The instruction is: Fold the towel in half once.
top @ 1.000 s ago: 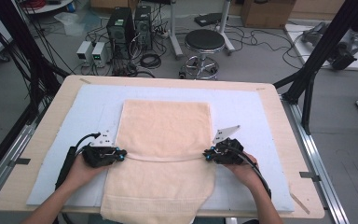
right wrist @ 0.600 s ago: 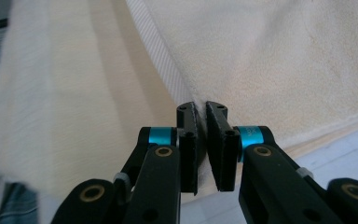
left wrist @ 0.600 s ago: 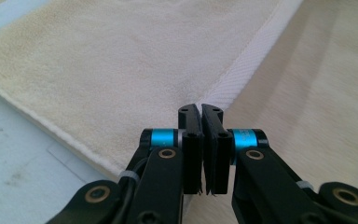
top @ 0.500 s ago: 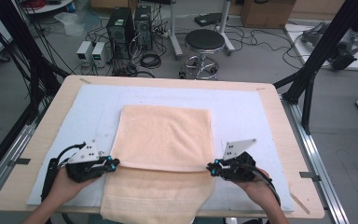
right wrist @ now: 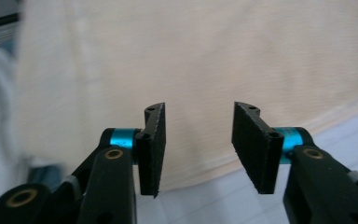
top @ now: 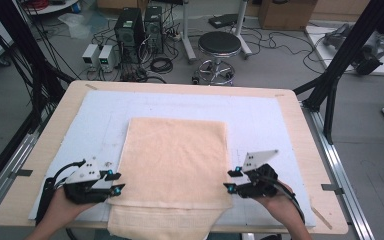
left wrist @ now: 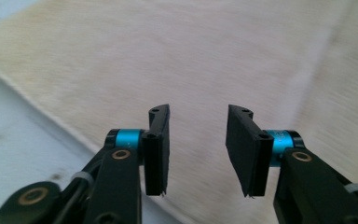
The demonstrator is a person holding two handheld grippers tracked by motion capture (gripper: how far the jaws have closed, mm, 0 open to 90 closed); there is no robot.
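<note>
Two released tools flank the folded towel: left tool at its left edge, right tool at its right edge.

Peach towel, folded over itself, flat on a white mat, near end hanging past the table edge.

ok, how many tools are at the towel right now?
2. The left tool is at the near-left edge of the peach towel, jaws apart. The right tool is at its near-right edge, jaws apart too. Neither grips the cloth.
</note>
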